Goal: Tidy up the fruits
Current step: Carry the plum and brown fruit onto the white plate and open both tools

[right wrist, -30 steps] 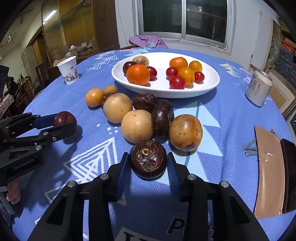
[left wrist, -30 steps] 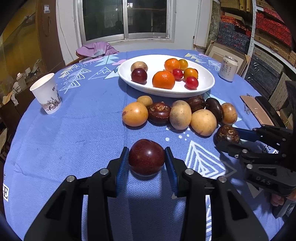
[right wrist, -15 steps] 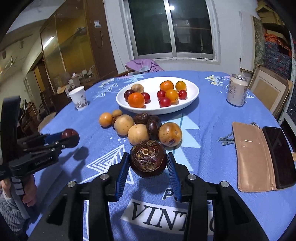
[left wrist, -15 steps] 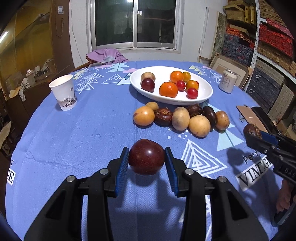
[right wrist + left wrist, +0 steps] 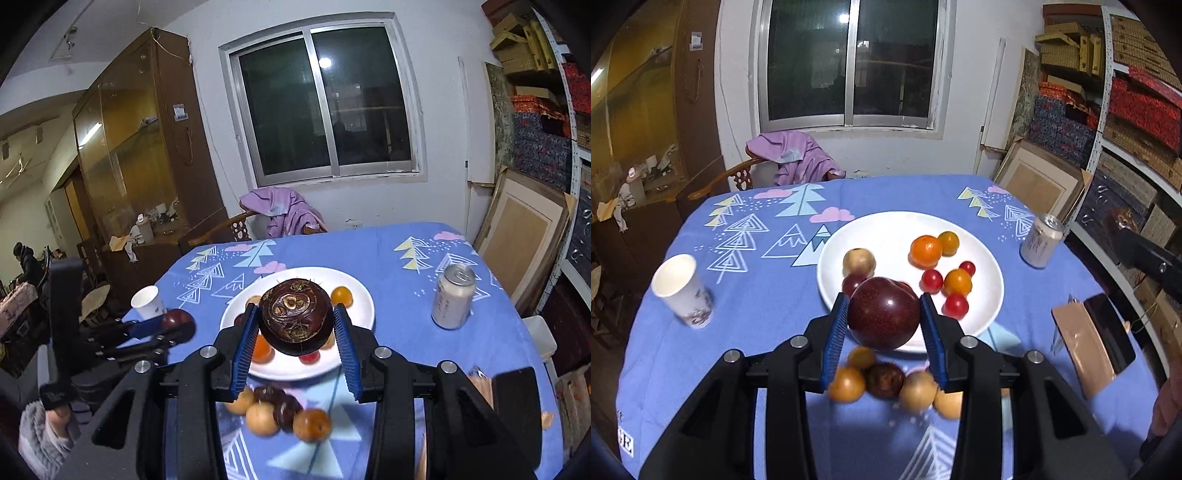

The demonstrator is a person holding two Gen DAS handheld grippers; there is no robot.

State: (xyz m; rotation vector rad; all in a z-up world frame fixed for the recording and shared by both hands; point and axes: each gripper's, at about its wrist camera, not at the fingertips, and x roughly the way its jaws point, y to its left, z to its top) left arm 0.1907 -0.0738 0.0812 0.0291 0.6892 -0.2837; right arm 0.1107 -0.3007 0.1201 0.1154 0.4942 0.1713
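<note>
From the left wrist, we are seeing our left hand-held gripper [image 5: 883, 319] pinching a dark red plum [image 5: 883, 318] above the near rim of the white plate [image 5: 991, 295].

From the right wrist, our right hand-held gripper [image 5: 295, 325] is pinching a brown water chestnut [image 5: 294, 320] over the plate, while the can [image 5: 453, 302] is standing on the bench [image 5: 399, 258]; only here is the sleeve [image 5: 37, 439] showing.

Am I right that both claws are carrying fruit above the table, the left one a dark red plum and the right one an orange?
Not quite: the right claw holds a dark brown water chestnut, not an orange, as the right wrist view shows. The left claw does carry the dark red plum.
</note>
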